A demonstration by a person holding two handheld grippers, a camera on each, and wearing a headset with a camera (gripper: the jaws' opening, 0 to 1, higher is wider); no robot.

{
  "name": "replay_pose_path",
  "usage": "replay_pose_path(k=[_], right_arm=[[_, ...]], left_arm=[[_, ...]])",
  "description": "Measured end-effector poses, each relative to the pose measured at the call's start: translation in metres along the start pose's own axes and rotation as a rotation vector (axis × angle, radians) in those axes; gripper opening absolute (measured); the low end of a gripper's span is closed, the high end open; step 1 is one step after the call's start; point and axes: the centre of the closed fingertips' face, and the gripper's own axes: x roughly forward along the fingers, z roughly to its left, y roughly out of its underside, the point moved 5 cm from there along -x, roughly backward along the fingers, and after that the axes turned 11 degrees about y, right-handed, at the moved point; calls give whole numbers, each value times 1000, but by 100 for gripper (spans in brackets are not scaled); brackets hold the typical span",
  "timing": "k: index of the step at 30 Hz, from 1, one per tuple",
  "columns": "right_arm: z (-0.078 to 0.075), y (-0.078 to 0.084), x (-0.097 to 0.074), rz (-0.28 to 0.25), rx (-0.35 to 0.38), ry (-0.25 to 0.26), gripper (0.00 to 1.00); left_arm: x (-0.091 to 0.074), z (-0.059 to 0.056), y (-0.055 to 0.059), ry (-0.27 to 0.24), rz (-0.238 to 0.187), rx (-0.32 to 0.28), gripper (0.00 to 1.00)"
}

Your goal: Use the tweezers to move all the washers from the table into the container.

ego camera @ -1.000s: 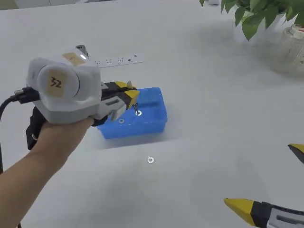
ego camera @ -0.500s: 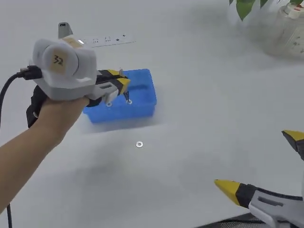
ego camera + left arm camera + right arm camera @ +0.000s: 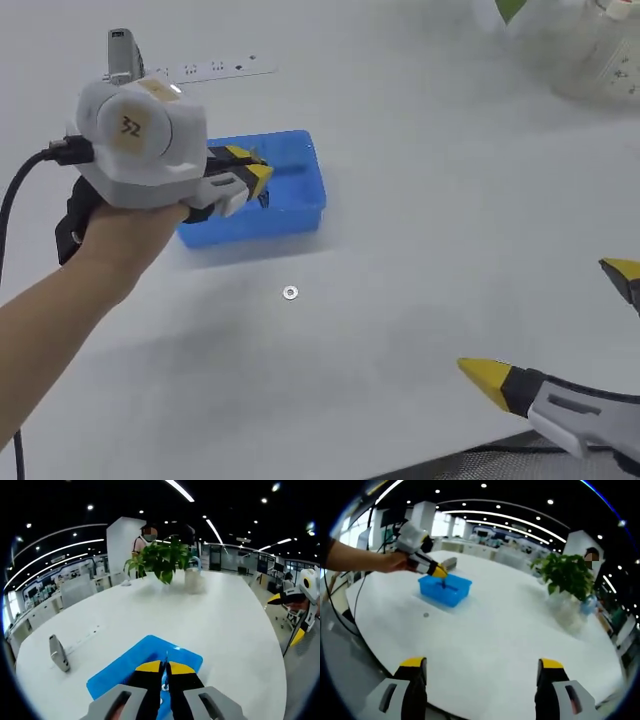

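On the left, a person's hand (image 3: 125, 235) is holding the left gripper (image 3: 258, 182) over the shallow blue plastic container (image 3: 295, 200), its yellow-tipped fingers (image 3: 150, 667) pressing together on the slim metal tweezers (image 3: 166, 661), whose tips are pointing down into the tray. Whether a washer is hanging in those tips, or how many are lying inside, I cannot tell. Just in front of the container, one small silver ring washer (image 3: 290, 292) is lying apart on the white surface (image 3: 430, 180), so to my eye at least one more trip is waiting. Further right, the right gripper (image 3: 540, 318) is hovering low near the edge, its fingers (image 3: 413, 663) spreading wide and holding nothing. Behind the container a white power strip (image 3: 215, 70) is lying flat, and a leafy green potted plant (image 3: 160, 560) is standing at the far side. Around it, an open office is glowing under long ceiling light strips.
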Motion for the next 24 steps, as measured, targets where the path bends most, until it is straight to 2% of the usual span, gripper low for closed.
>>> replay_pose_path(k=[6, 14, 16, 24], right_arm=[[-3, 1, 1, 0, 1, 14, 89], [-2, 1, 1, 0, -13, 14, 87], [-2, 1, 1, -3, -13, 15, 87], [0, 0, -1, -12, -10, 0, 90]], left_arm=[[-2, 0, 0, 1, 0, -10, 1], [-12, -6, -11, -16, -25, -3, 1], [-18, -11, -16, -17, -44, -10, 1], [-35, -33, -30, -8, -69, 13, 1]])
